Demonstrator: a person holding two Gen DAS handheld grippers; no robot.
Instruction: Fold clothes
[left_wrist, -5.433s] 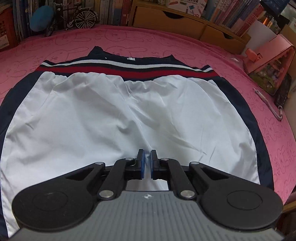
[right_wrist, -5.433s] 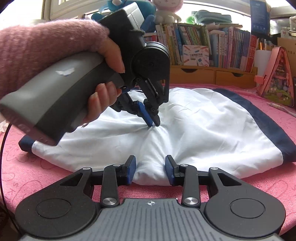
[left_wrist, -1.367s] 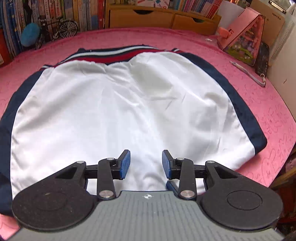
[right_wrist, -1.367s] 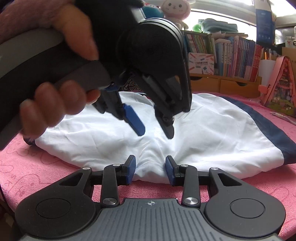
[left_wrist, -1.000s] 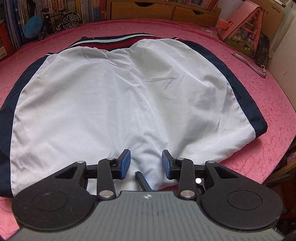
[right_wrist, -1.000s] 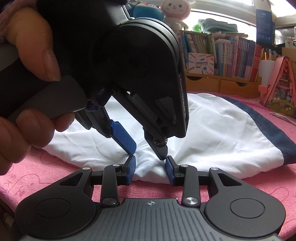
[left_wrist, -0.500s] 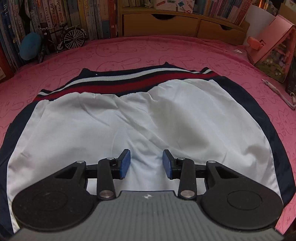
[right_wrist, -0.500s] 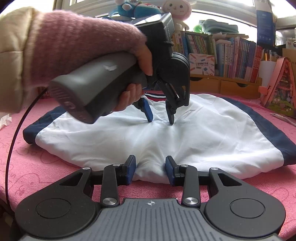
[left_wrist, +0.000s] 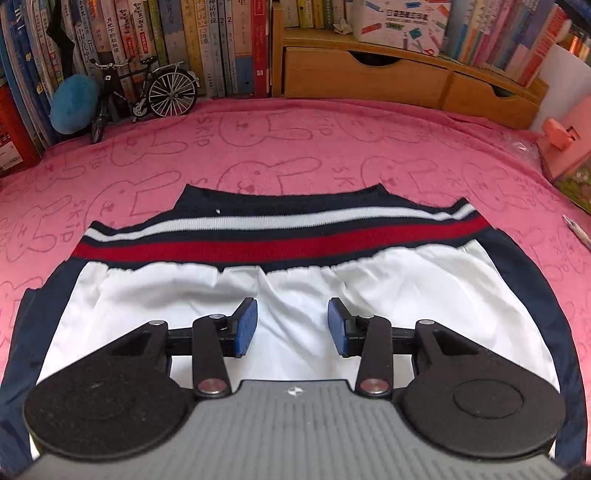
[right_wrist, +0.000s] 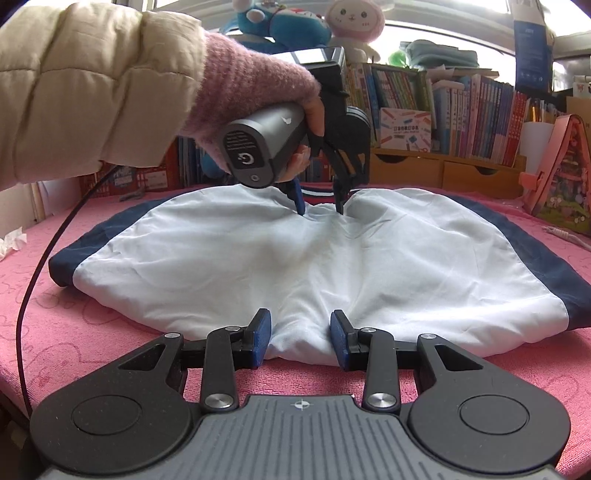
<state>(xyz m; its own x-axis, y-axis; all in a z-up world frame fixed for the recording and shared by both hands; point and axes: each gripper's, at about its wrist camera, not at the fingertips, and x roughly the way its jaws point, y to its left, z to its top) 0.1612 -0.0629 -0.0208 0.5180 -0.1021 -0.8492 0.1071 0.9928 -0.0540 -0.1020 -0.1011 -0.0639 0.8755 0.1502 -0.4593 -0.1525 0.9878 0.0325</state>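
Observation:
A white garment (left_wrist: 388, 291) with navy sides and a navy, white and red striped ribbed band (left_wrist: 280, 236) lies flat on the pink cloth. My left gripper (left_wrist: 291, 326) is open over the white fabric just short of the band; in the right wrist view the left gripper (right_wrist: 320, 206) points down with its tips at the fabric. The same garment (right_wrist: 221, 258) fills the right wrist view. My right gripper (right_wrist: 301, 338) is open, its blue pads either side of the near white edge. Neither gripper holds anything.
A pink bunny-print cloth (left_wrist: 295, 147) covers the table. At the back stand books, a model bicycle (left_wrist: 147, 92), a blue ball (left_wrist: 72, 105) and wooden drawers (left_wrist: 369, 74). A pink house-shaped box (right_wrist: 561, 170) and a pen (left_wrist: 576, 230) lie at the right. A sleeved arm (right_wrist: 92, 85) reaches in from the left.
My left gripper has travelled, open, from the near edge across the garment to just short of the striped band. My right gripper has stayed open at the near edge.

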